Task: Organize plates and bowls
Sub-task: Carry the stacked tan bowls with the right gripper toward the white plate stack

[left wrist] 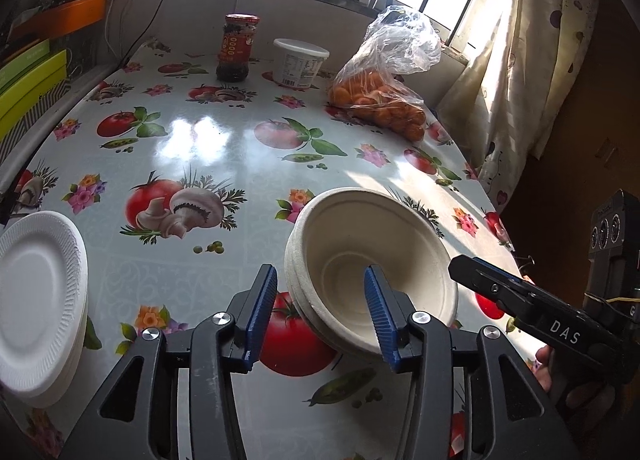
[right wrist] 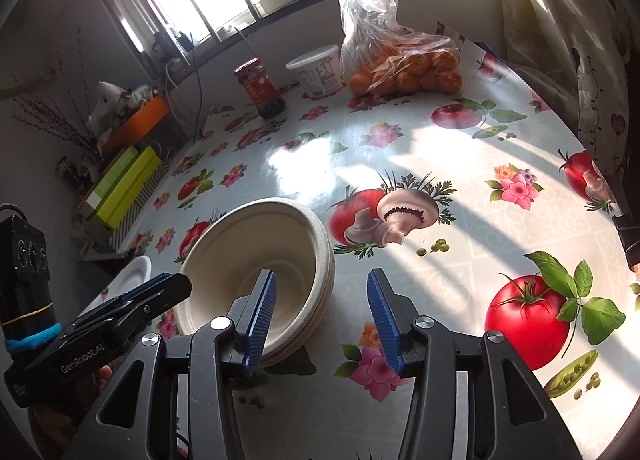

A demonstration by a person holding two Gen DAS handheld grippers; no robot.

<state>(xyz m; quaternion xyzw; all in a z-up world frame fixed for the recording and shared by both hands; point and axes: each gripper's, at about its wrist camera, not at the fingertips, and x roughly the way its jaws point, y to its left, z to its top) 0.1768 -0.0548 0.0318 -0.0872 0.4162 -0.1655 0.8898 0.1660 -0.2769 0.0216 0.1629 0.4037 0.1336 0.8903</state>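
Left wrist view: the left hand-held gripper stands half open, straddling the near rim of the bowls, pads clear, holding nothing. The plates sit stacked at the near left of the surface.

Right wrist view: the right hand-held gripper is likewise half open and empty, straddling the bowls' right rim. I'd back both off level, so no pad drags the nest askew.

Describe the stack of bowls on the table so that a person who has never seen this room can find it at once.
Start from the table with the tomato and mushroom cloth under the barred window. On its near side, a stack of beige bowls sits apart from the jar, tub and orange bag at the far edge. Unlike the flat white plates nearby, it is deep, cream-coloured and smooth-rimmed.
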